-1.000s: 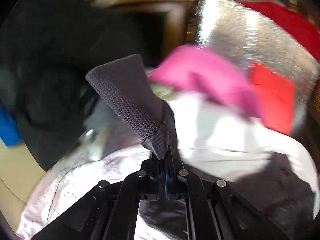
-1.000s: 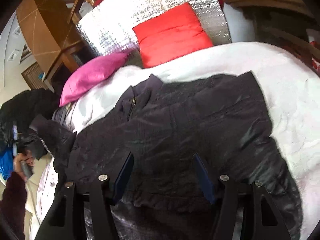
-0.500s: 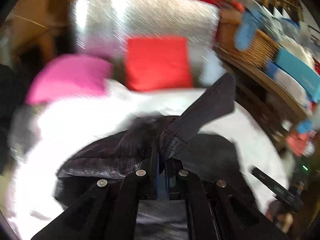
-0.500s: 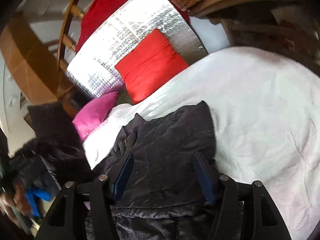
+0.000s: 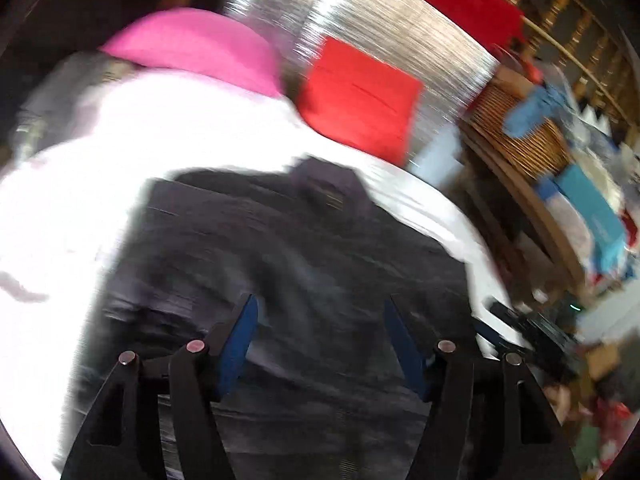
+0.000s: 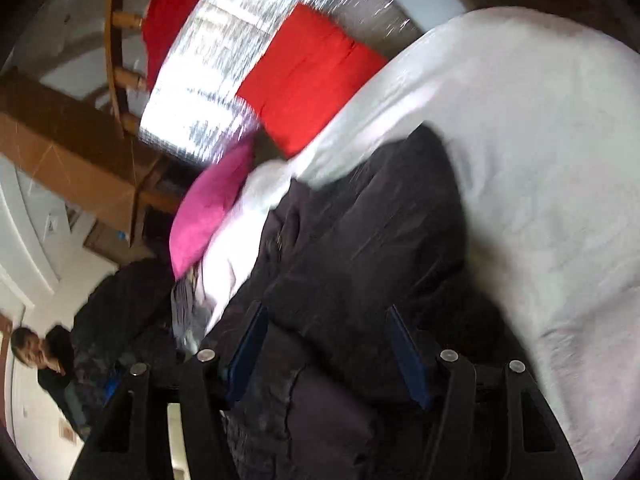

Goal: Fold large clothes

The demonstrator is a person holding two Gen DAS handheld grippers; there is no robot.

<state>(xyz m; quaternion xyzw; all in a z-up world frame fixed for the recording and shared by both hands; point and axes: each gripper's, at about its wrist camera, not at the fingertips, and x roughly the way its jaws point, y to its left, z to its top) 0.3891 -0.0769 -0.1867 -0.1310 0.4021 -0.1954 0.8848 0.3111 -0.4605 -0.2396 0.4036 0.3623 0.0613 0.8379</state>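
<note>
A dark padded jacket [image 5: 288,248] lies on a white bed cover [image 5: 80,184], its collar toward the pillows. My left gripper [image 5: 320,312] is open and empty just above the jacket's lower half. In the right wrist view the jacket [image 6: 360,248] looks folded over into a narrower dark shape on the white cover [image 6: 540,160]. My right gripper [image 6: 324,324] is open and empty above its near end. Both views are motion-blurred.
A pink pillow [image 5: 200,48] and a red pillow [image 5: 360,96] lie at the head of the bed against a silver foil panel [image 5: 400,20]. Cluttered shelves with a wicker basket [image 5: 528,136] stand to the right. A person [image 6: 44,356] is at the left.
My left gripper carried the jacket's sleeve cuff across the jacket, then opened and let it go. The right gripper stayed open while its view tilted.
</note>
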